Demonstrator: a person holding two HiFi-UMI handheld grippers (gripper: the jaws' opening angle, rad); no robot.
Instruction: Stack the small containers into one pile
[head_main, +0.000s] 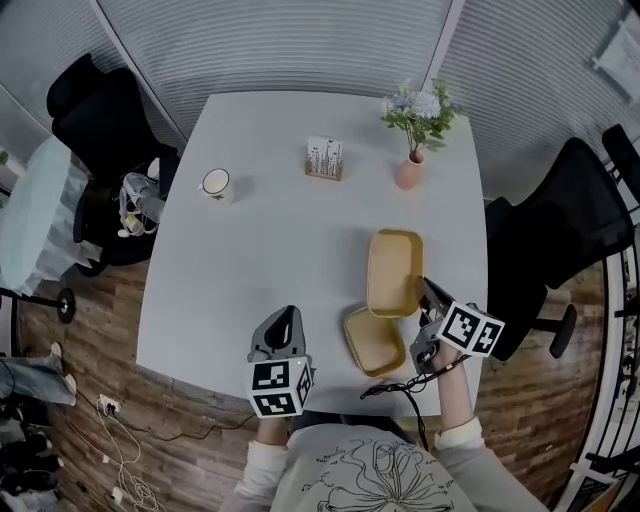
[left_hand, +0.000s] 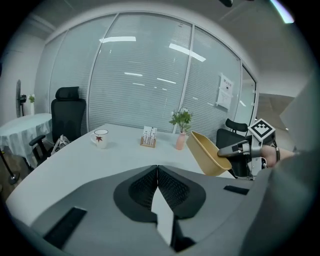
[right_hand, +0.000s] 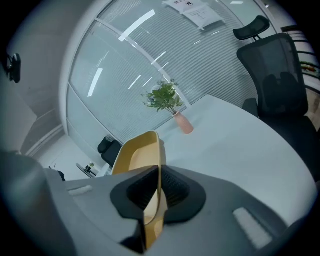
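Right gripper (right_hand: 159, 186) clamps the wall of the tilted yellow rectangular plastic container (head_main: 394, 270); left gripper (left_hand: 157, 172) is closed and empty. Advise levelling it squarely above the second yellow container (head_main: 374, 342) before lowering.

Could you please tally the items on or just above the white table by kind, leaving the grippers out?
Yellow containers: 2 (one lifted, one lying flat)
Mug: 1
Card holder: 1
Vase with flowers: 1
Total: 5
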